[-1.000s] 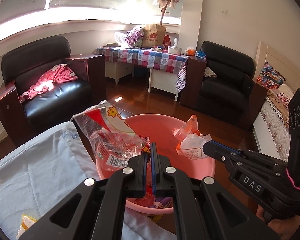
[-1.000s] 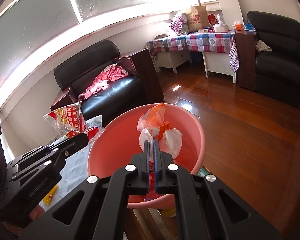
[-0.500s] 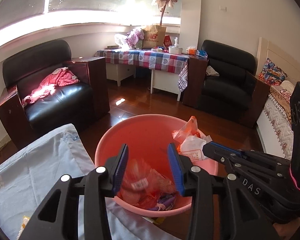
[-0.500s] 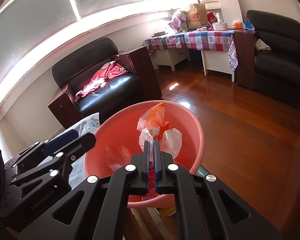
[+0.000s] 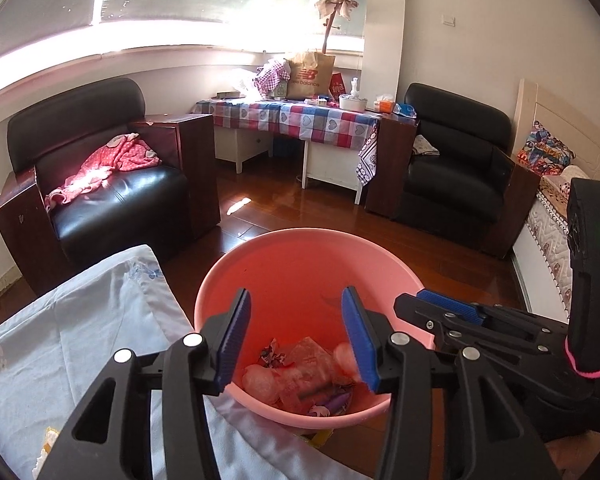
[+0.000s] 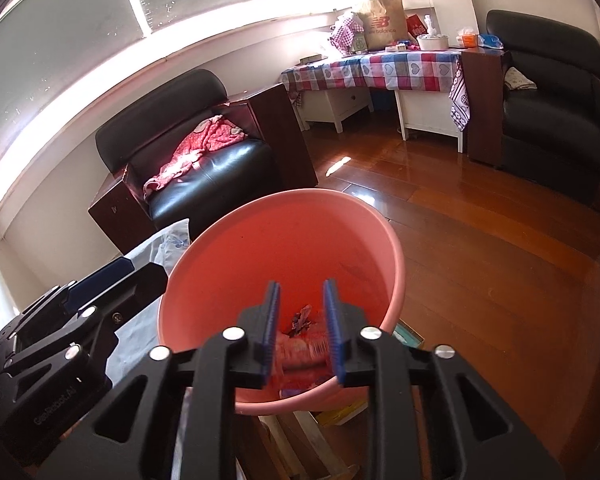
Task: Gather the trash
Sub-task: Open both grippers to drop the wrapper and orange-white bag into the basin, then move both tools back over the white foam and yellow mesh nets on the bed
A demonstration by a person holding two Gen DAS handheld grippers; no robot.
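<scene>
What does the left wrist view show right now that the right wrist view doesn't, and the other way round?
Only the left wrist view shows the bed at right, a yellow scrap on the white cloth, and the right tongs from the side. Only the right wrist view shows a cardboard box on the floor beside the basin. Both show the pink basin with wrappers at the bottom, and both tongs open and empty above it.

Blurred wrappers (image 6: 300, 354) (in basin (image 6: 284, 248))
</scene>
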